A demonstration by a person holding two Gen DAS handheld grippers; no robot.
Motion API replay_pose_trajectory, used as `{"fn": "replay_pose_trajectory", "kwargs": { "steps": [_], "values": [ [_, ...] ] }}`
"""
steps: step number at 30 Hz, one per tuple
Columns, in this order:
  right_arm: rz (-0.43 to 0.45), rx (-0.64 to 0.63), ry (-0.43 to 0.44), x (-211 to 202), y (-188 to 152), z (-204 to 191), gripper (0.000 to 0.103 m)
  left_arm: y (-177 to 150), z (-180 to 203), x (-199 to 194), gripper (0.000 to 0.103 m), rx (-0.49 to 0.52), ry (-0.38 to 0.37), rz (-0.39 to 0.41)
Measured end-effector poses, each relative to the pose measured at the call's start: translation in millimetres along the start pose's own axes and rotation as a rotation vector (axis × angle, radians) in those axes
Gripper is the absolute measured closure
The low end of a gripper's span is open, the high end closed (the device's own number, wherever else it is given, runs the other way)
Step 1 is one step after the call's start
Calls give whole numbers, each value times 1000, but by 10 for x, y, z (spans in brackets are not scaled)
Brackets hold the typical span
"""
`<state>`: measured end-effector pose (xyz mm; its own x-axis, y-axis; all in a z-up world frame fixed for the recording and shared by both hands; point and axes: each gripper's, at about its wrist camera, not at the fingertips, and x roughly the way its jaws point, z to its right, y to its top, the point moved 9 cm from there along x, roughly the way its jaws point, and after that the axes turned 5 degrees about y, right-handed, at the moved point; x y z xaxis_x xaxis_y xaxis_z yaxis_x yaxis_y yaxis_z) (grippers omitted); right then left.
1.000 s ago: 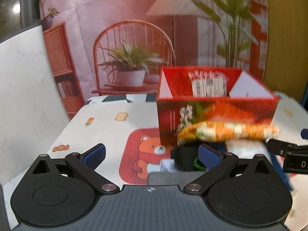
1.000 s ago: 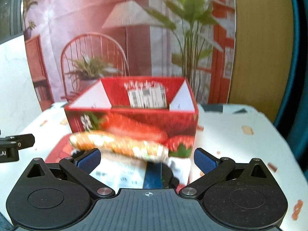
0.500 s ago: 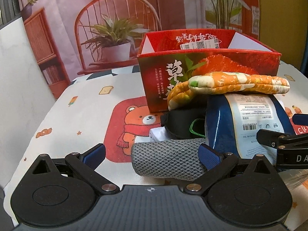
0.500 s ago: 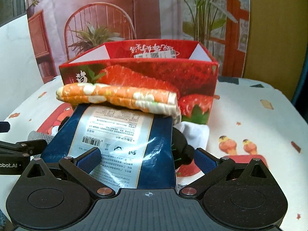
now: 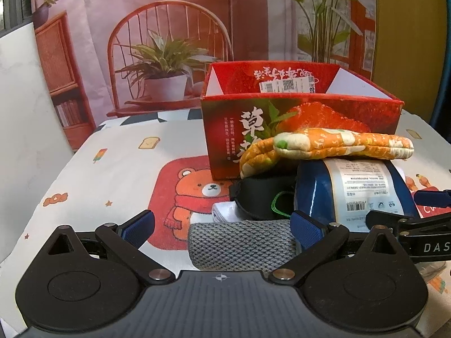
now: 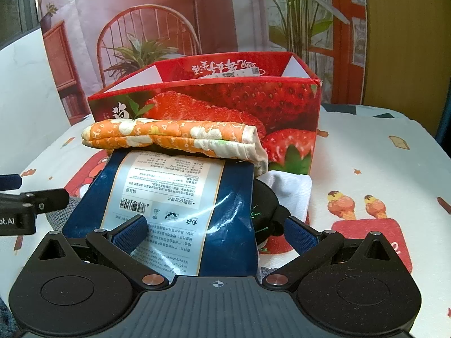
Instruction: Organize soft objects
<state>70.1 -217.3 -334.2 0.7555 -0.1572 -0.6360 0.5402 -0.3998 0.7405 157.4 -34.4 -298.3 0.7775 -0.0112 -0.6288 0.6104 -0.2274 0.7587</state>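
A pile of soft things lies on the table in front of an open red strawberry box (image 5: pixel 301 129) (image 6: pixel 225 112). An orange flowered oven mitt (image 5: pixel 332 146) (image 6: pixel 174 138) lies on top of a blue plastic packet with a white label (image 5: pixel 352 194) (image 6: pixel 174 197). Under them are a black pouch (image 5: pixel 262 200) (image 6: pixel 265 208), a white cloth (image 6: pixel 290 194) and a grey knitted roll (image 5: pixel 239 245). My left gripper (image 5: pixel 222 225) is open, with the grey roll between its fingers. My right gripper (image 6: pixel 214 231) is open over the near end of the blue packet.
The table has a white cloth with a red bear picture (image 5: pixel 191 194) and small food prints. A printed backdrop with a chair and plants stands behind the box. A white panel (image 5: pixel 19 112) stands at the left. Each gripper shows at the side edge of the other's view.
Both grippers pulled back and lowered from near the box, so the whole pile now shows. In the last half second both views barely moved. Both grippers stayed open.
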Motion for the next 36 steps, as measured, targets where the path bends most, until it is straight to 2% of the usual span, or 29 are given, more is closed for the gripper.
{"fn": "replay_pose_trajectory", "kwargs": {
  "steps": [5,12,15,19,21,25,27,29,32,36],
  "values": [
    [-11,7,-2,-9,-18,2,1,-54,4,86,0,-28,-43,-62],
    [-19,9,-3,-17,-30,20,1,-90,-5,127,0,-50,-70,-87],
    [-20,10,-4,-16,-28,17,1,-96,14,117,0,-47,-77,-89],
    [-18,4,-6,-21,-26,18,1,-80,51,48,1,-29,-73,-48],
    [-17,-1,-8,-30,-25,15,1,-62,39,14,4,-29,-55,-20],
    [-14,-9,-9,-66,-7,6,5,-20,38,-26,10,-68,-78,-14],
    [-11,-13,-10,-86,9,9,8,-16,67,-38,17,-74,-103,-20],
    [-9,-15,-8,-105,21,9,12,-24,115,-53,29,-64,-134,-25],
    [-6,-16,8,-122,24,0,18,-33,180,-81,40,-45,-173,-22],
    [-9,-26,27,-106,23,-36,25,-55,271,-68,42,-44,-237,-37]
  ]
}}
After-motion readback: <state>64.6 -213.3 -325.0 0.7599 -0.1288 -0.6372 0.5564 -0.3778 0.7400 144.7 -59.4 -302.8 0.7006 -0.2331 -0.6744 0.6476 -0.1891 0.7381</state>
